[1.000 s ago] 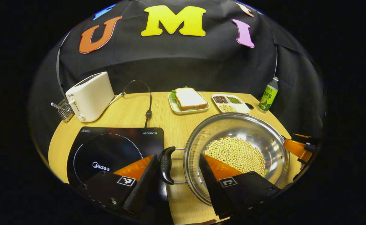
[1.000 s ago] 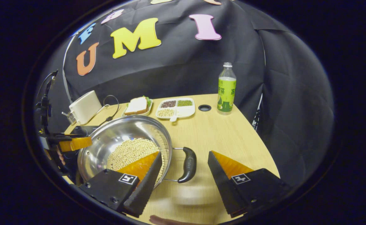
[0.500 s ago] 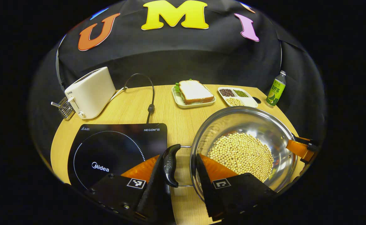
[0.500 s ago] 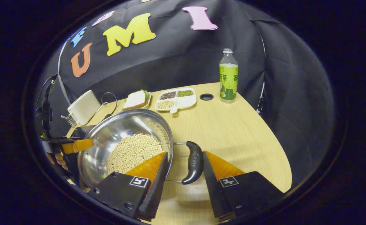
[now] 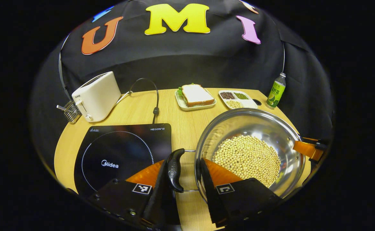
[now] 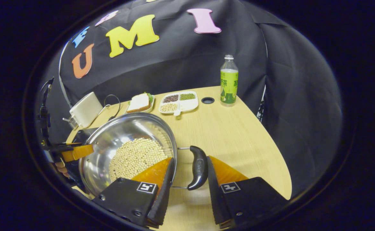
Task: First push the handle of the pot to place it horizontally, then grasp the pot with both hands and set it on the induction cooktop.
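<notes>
The steel pot [image 5: 250,150], lower right in the left gripper view, looks heavy with beans [image 5: 246,158]. Left gripper [image 5: 181,175] and right gripper [image 6: 189,168] each straddle a side handle, jaws narrowed; full clamping unclear. Lift level, or the beans slide

The left gripper [image 5: 184,183] points toward twelve o'clock, its two fingers drawn close together around a black handle [image 5: 173,169]. The right gripper [image 6: 189,179] also points toward twelve o'clock, fingers narrowed on the other handle [image 6: 198,166]. In the right gripper view, the left gripper's orange finger [image 6: 77,152] shows at nine o'clock, with a hand [image 6: 60,166] behind it.
</notes>
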Action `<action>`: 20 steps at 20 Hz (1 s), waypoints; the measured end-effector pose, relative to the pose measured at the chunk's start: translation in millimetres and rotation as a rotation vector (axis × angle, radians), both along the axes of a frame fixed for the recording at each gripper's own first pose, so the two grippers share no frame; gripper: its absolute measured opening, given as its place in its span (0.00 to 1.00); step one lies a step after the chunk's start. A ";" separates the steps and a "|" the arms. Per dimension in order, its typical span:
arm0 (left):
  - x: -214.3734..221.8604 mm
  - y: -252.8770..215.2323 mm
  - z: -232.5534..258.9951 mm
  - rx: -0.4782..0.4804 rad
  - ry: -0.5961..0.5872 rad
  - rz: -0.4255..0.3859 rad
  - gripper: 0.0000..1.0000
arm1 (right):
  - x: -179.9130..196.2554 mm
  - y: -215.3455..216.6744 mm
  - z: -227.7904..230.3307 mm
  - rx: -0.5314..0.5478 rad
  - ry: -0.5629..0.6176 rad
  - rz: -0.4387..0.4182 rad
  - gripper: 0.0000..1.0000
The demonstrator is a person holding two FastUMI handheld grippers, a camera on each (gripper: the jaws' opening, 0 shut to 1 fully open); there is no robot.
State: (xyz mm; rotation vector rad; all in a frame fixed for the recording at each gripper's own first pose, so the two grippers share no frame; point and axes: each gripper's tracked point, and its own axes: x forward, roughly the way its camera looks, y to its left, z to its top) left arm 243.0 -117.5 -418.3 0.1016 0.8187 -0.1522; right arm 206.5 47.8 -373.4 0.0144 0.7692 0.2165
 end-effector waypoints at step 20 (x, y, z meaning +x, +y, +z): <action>-70.7 145.4 157.2 -0.037 -0.212 0.120 0.58 | -81.1 137.9 136.9 0.033 -0.155 0.146 0.58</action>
